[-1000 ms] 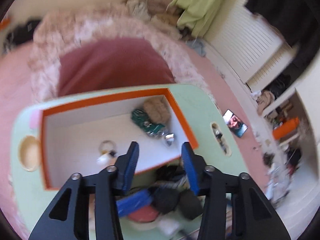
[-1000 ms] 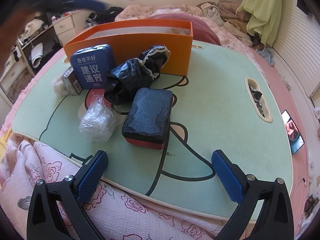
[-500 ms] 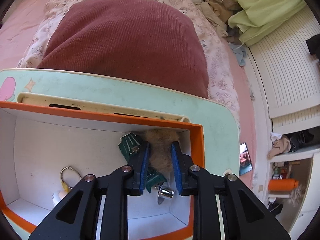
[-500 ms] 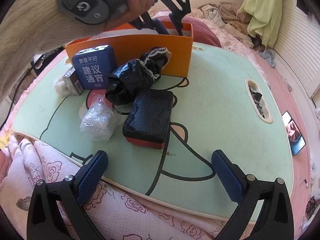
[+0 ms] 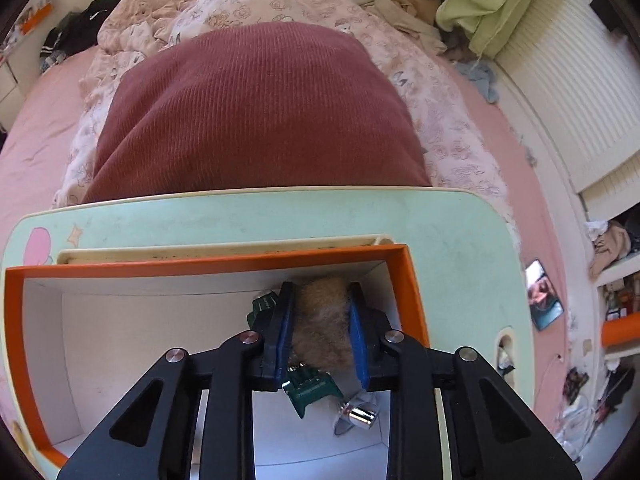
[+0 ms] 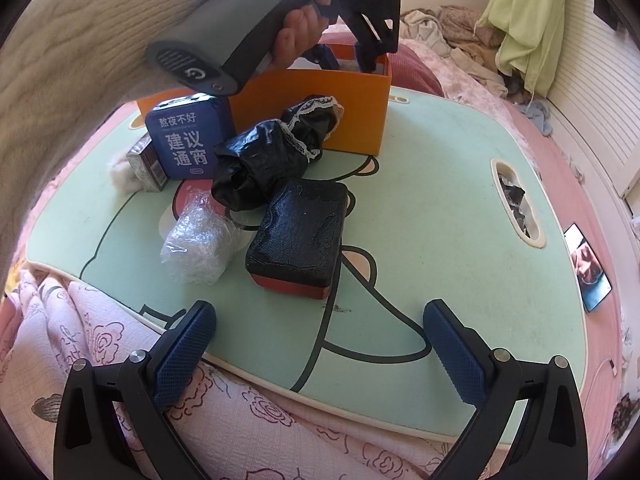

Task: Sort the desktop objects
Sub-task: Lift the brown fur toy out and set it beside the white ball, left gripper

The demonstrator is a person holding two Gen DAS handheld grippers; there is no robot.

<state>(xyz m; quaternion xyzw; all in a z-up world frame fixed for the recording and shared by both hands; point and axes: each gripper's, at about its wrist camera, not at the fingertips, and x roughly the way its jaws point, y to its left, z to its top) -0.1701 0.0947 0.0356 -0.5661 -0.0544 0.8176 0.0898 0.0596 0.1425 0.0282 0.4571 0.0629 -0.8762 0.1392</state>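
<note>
Furry brown ball (image 5: 320,328) sits pinched between left tool (image 5: 320,340) pads inside orange box (image 5: 412,280).

Sunlit bedroom: pink bed (image 5: 36,148), maroon cushion (image 5: 256,112), white slatted wall panels (image 5: 572,80).

the blue tin (image 6: 185,139) on my table carries white chinese characters: a small line 熬夜不好 at the top, then 建议 and 通宵 in large type below. a tiny mark sits under them, too small for me to read. the grey handle (image 6: 224,46) in my left hand bears a white power-style symbol near its end. i can read nothing else.
</note>
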